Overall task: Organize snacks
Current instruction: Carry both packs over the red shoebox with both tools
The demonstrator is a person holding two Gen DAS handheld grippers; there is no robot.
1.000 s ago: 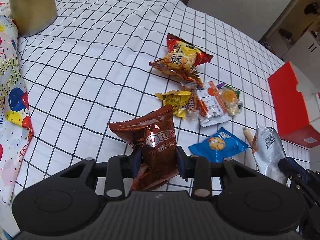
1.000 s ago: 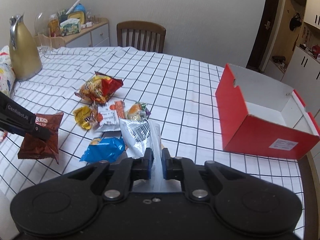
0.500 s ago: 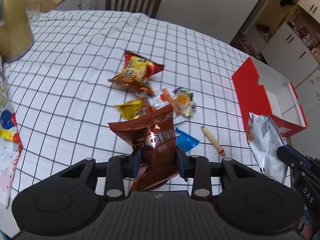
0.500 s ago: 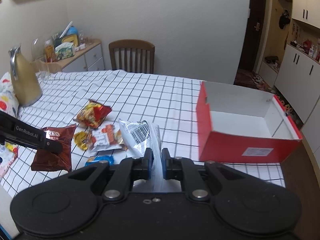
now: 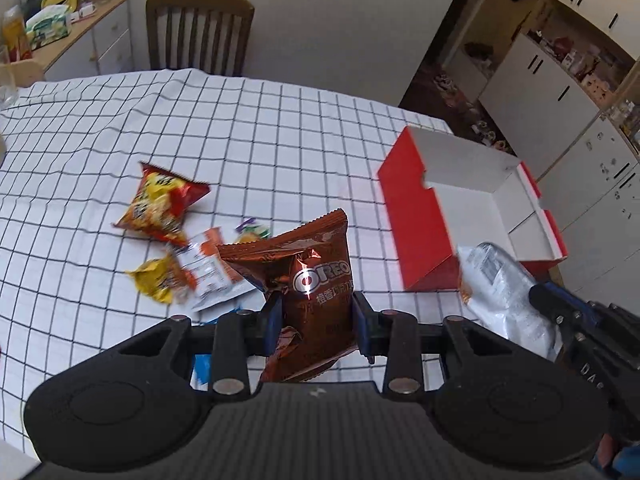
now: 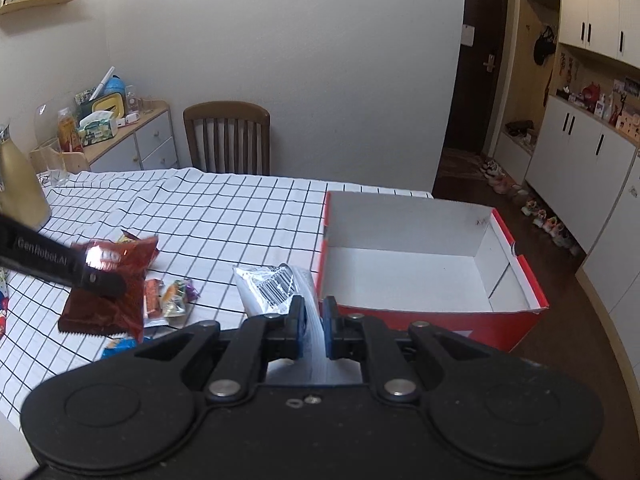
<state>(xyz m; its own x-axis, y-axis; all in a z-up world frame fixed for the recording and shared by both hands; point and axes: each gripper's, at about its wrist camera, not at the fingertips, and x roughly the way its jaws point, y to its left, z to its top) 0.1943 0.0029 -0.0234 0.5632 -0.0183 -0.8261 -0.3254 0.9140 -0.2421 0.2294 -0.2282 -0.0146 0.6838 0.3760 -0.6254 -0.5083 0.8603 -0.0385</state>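
My left gripper [image 5: 314,316] is shut on a brown Oreo packet [image 5: 304,276], held up above the checked tablecloth; that Oreo packet [image 6: 112,292] hangs at the left in the right wrist view. My right gripper [image 6: 314,322] is shut on a silver packet [image 6: 276,286] with a barcode, just left of the open red box [image 6: 424,316]. In the left wrist view the silver packet [image 5: 500,284] hangs in front of the red box [image 5: 416,232], whose white inside holds nothing. A red-yellow bag [image 5: 162,202], a yellow packet [image 5: 160,276] and a white-orange packet [image 5: 208,268] lie on the cloth.
A wooden chair [image 6: 228,136] stands at the table's far side. At the left are a gold jug [image 6: 18,188], a glass [image 6: 54,162] and a cluttered sideboard [image 6: 120,128]. White cupboards [image 6: 588,148] and a dark doorway [image 6: 478,72] lie beyond the table's right edge.
Both grippers have risen and swung right toward the red box, each still holding its packet. The box now fills much more of both views.
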